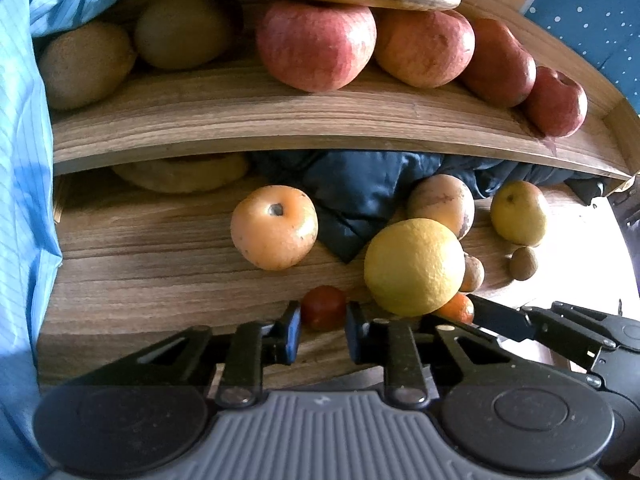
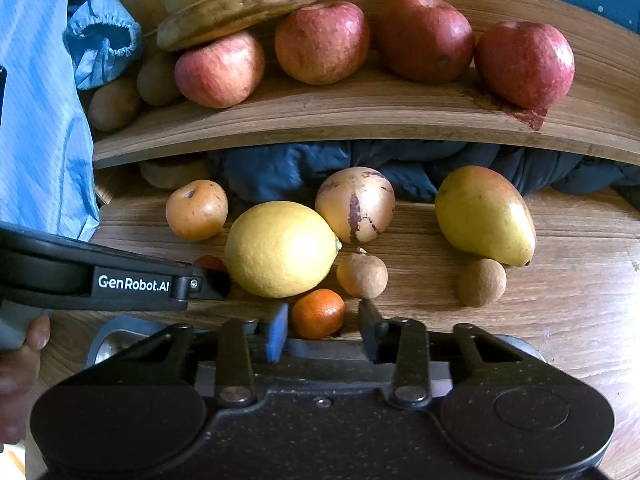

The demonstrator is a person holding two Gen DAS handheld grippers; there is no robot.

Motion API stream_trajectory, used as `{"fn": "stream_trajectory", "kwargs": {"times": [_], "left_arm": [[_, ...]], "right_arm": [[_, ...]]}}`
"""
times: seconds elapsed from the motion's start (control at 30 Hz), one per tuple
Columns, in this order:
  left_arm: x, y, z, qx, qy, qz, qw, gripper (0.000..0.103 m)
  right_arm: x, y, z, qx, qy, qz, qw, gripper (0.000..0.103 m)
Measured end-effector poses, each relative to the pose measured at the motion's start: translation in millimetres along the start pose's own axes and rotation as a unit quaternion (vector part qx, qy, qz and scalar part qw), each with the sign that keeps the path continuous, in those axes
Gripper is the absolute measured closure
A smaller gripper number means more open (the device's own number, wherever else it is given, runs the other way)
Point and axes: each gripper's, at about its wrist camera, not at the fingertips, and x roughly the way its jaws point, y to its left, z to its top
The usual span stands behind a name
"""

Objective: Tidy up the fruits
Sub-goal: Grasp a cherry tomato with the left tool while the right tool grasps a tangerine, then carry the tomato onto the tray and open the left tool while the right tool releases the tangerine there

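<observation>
My left gripper [image 1: 322,322] has its jaws closed around a small red tomato [image 1: 323,307] on the wooden table. My right gripper [image 2: 323,322] has its jaws around a small orange mandarin [image 2: 318,313], with a gap on the right side. A big yellow lemon [image 2: 281,249] lies just behind both; it also shows in the left wrist view [image 1: 414,267]. An orange persimmon [image 1: 274,233], a striped melon-like fruit [image 2: 355,205], a mango [image 2: 485,215] and two brown longans [image 2: 362,275] [image 2: 482,282] lie around. The left gripper shows in the right wrist view [image 2: 208,280].
A raised wooden shelf [image 2: 360,114] holds several red apples [image 2: 322,43], kiwis [image 1: 86,65] and bananas [image 2: 240,4]. Dark blue cloth [image 2: 288,168] is bunched under the shelf. A light blue sleeve [image 1: 20,200] fills the left side.
</observation>
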Motion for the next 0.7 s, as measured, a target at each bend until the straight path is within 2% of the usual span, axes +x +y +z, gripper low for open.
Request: {"fn": "stream_trajectory", "kwargs": {"times": [0.43,0.7], "left_arm": [[-7,-3,-5,-0.005,-0.006,0.004,1.0000,0.079],[-26,-7,-18,-0.016,-0.020,0.010,0.9996,0.079]], "right_arm": [[-9,1,-3,0.001,-0.014,0.000,1.000,0.073],[-22,5,-6,-0.007,-0.026,0.012,1.000,0.073]]}}
